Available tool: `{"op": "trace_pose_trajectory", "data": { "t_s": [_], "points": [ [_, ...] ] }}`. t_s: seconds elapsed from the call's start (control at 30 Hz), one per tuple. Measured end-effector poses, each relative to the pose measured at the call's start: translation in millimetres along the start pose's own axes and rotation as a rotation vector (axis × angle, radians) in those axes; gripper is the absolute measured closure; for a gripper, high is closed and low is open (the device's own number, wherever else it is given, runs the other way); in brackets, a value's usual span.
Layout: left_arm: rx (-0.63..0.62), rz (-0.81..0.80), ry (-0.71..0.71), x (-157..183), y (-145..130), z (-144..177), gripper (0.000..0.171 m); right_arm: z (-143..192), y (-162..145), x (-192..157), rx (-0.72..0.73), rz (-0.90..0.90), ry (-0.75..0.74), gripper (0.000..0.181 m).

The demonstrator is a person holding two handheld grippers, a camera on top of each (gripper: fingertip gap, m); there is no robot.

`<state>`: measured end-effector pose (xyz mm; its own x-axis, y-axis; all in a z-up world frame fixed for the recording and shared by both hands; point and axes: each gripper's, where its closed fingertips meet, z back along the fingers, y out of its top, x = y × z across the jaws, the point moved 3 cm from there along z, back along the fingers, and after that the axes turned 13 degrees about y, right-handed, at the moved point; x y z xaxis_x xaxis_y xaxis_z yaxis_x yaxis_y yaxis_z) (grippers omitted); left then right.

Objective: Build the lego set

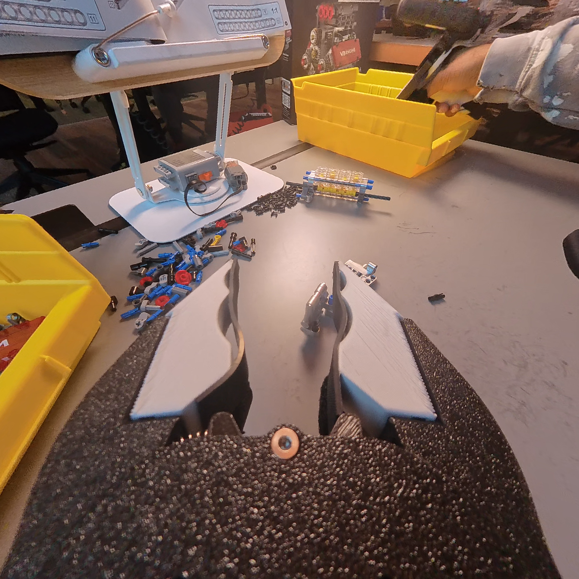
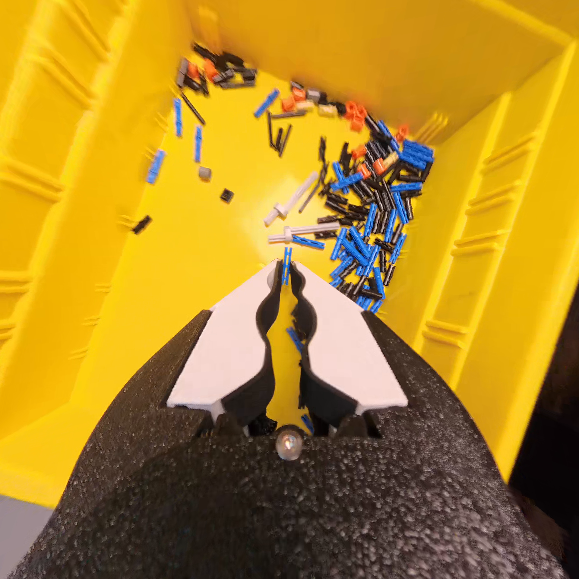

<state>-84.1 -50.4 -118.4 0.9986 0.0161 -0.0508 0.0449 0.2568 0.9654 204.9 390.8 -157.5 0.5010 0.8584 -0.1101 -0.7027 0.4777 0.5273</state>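
My left gripper (image 1: 284, 264) is open just above the grey table (image 1: 438, 313). A small grey brick assembly (image 1: 315, 308) lies between its fingers, close against the right finger (image 1: 369, 338). Another grey piece (image 1: 363, 271) lies past that fingertip. My right gripper (image 2: 284, 261) is inside a yellow bin (image 2: 78, 219), shut on a blue pin (image 2: 286, 264) that stands upright between the fingertips. Below it a heap of blue and black pins (image 2: 369, 225) lies on the bin floor. In the left wrist view the right gripper reaches into the far yellow bin (image 1: 369, 125), held by a hand (image 1: 451, 87).
A pile of small blue, black, red and grey parts (image 1: 181, 272) lies left of my left gripper. A white stand base (image 1: 175, 213) carries a grey motor box (image 1: 191, 172). A built clear-and-yellow block (image 1: 336, 185) sits behind. Another yellow bin (image 1: 40, 313) stands at the left. There is about 50 cm between the tips of the two grippers. From my left tips it is roughly 12 cm to the grey piece (image 1: 363, 271); from my right, 40 cm.
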Motion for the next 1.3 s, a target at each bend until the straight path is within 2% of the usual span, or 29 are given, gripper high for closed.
{"op": "trace_pose_trajectory", "data": {
  "t_s": [0.07, 0.1, 0.17, 0.23, 0.33, 0.4, 0.47, 0.6, 0.67, 0.73, 0.83, 0.9, 0.97, 1.03, 1.1, 1.17, 1.3],
  "points": [
    [0.005, 0.005, 0.002, -0.9, 1.7, 1.4, 0.113, 29.5, 23.5, -41.6, 0.178, 0.099, 0.069, 0.178],
    [0.009, 0.009, 0.003, -1.4, 2.6, 1.9, 0.113, 49.2, 32.9, -73.9, 0.261, 0.169, 0.123, 0.178],
    [0.011, 0.017, 0.002, -1.9, 3.1, 1.7, 0.113, 82.2, 33.1, -149.3, 0.334, 0.342, 0.234, 0.178],
    [0.005, 0.012, -0.002, -0.7, 2.7, 0.8, 0.113, 90.8, 6.2, -225.5, 0.279, 0.497, 0.356, 0.178],
    [0.012, -0.005, -0.008, 3.3, 4.9, 1.5, 0.113, 66.5, -54.3, -309.2, 0.137, 0.627, 0.455, 0.178],
    [0.022, -0.020, -0.005, 5.1, 7.5, 3.5, 0.113, 42.0, -88.6, -343.2, 0.073, 0.652, 0.495, 0.178],
    [0.032, -0.032, 0.003, 5.2, 9.9, 5.5, 0.113, 20.2, -109.4, -356.3, 0.035, 0.691, 0.467, 0.178],
    [0.042, -0.028, 0.009, 3.4, 12.3, 7.2, 0.113, -0.5, -124.2, -363.1, 0.002, 0.659, 0.446, 0.178],
    [0.043, -0.026, 0.008, 3.3, 12.8, 7.4, 0.113, -2.1, -124.8, -362.9, 0.006, 0.661, 0.434, 0.176],
    [0.046, -0.028, 0.005, 4.4, 13.6, 7.7, 0.113, 0.4, -122.4, -360.0, 0.009, 0.663, 0.423, 0.162],
    [0.046, -0.035, 0.004, 5.4, 13.8, 8.0, 0.113, 34.0, -82.9, -336.0, 0.178, 0.654, 0.358, 0.157],
    [0.048, -0.034, 0.003, 5.7, 14.3, 8.1, 0.113, 72.4, -40.5, -294.4, 0.317, 0.543, 0.276, 0.158],
    [0.046, -0.030, -0.003, 6.7, 13.9, 7.5, 0.113, 105.6, -2.7, -238.8, 0.420, 0.386, 0.208, 0.159],
    [0.040, -0.030, -0.010, 8.7, 12.3, 6.1, 0.113, 114.2, 21.3, -170.0, 0.413, 0.267, 0.091, 0.159],
    [0.030, -0.039, -0.014, 11.0, 9.5, 4.2, 0.113, 97.3, 30.5, -106.3, 0.327, 0.213, 0.002, 0.160],
    [0.018, -0.056, -0.008, 11.2, 5.9, 2.7, 0.113, 64.4, 25.4, -60.2, 0.195, 0.169, 0.003, 0.159],
    [0.003, -0.057, 0.010, 6.2, 1.0, 1.2, 0.113, 12.0, 11.6, -9.0, 0.069, -0.002, 0.026, 0.160]
  ]
}}
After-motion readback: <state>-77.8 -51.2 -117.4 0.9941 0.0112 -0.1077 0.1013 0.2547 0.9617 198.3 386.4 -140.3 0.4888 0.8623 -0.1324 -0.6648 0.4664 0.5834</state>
